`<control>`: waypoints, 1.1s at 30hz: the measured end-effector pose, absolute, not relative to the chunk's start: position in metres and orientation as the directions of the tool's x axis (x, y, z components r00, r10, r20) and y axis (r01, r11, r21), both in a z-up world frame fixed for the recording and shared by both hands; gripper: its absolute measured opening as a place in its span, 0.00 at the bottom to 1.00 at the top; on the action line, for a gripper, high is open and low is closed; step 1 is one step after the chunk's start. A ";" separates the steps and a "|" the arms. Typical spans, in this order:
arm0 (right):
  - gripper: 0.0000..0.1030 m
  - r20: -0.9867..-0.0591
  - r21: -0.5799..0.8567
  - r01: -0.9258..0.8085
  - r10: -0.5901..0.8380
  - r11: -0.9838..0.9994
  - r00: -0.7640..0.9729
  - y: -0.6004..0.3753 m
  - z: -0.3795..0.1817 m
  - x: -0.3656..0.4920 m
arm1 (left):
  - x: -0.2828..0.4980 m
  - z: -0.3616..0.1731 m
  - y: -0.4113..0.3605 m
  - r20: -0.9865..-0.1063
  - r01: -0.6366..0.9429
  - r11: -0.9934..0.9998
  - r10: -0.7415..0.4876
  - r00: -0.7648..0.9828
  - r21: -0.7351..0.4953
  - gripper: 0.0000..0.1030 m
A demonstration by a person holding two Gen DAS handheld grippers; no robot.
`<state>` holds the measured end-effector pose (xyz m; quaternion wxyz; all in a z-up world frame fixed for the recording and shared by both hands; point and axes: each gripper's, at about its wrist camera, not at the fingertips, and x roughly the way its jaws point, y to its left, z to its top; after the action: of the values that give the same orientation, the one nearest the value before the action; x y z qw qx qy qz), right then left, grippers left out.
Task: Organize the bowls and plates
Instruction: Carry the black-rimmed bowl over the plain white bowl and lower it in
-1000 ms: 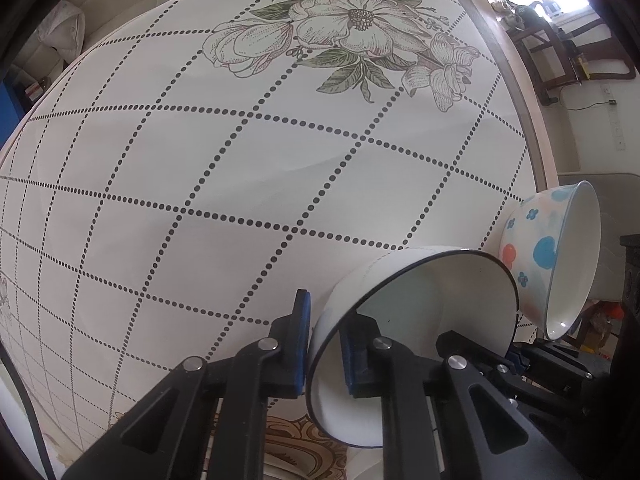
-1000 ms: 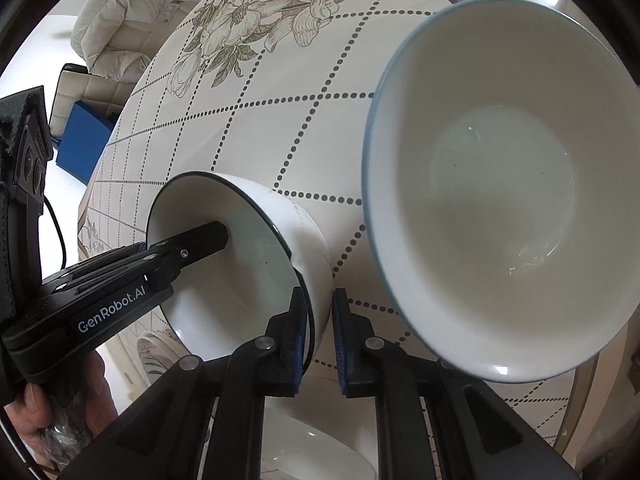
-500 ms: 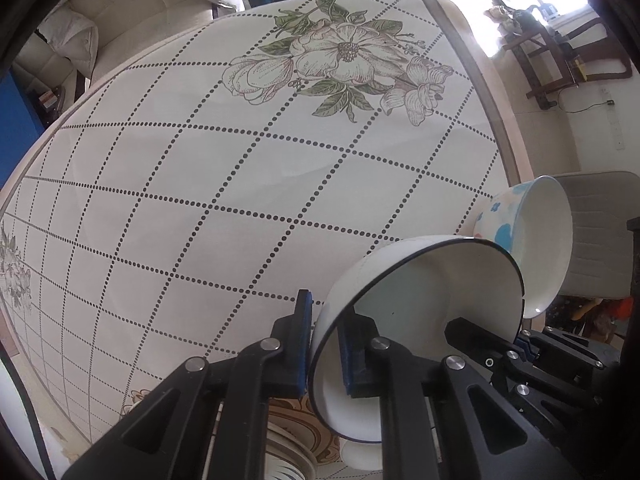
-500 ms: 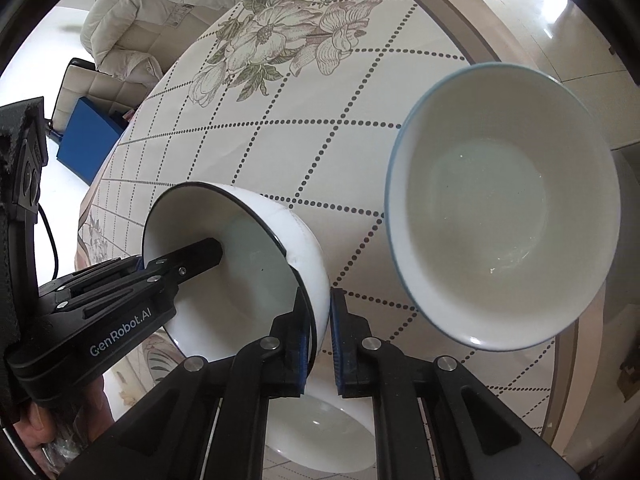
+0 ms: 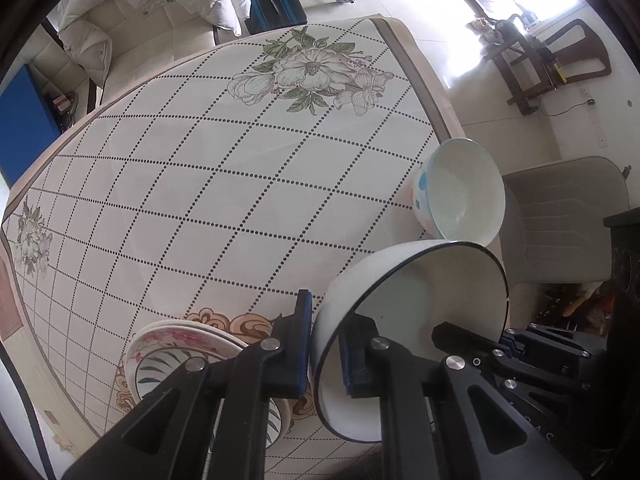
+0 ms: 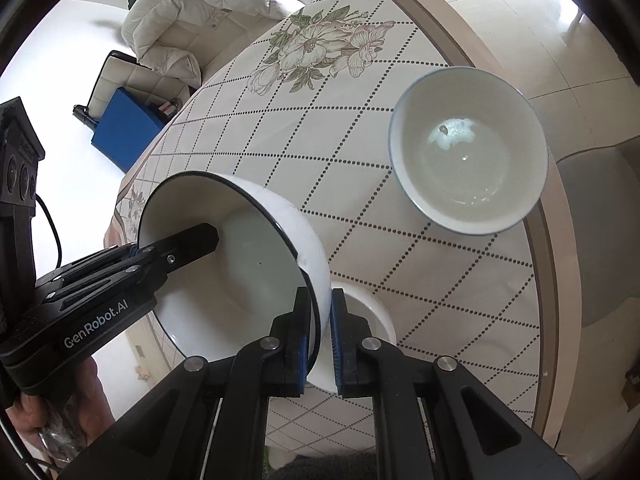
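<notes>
At lower centre of both views, the left gripper [image 5: 325, 346] and right gripper [image 6: 320, 336] pinch opposite rims of the black-rimmed bowl [image 5: 416, 312], tilted above the table [image 5: 200, 184]; uneven pulls could likely slip it.

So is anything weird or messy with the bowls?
Nothing is spilled or broken. The one odd thing: the black-rimmed bowl hangs tipped in the air, both the left gripper and right gripper pinching its rim.
</notes>
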<state>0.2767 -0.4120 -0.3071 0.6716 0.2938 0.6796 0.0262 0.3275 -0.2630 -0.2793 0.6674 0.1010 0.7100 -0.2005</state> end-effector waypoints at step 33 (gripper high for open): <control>0.10 -0.913 0.336 0.403 0.400 0.852 -0.085 -0.404 -0.376 0.221 | 0.268 -0.360 -0.260 -0.964 0.409 0.901 -0.032 -0.263 -0.142 0.10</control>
<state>0.2211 -0.4041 -0.3763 0.6193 0.2725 0.7364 -0.0012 0.2680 -0.2599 -0.3603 0.5947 0.1219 0.7726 -0.1856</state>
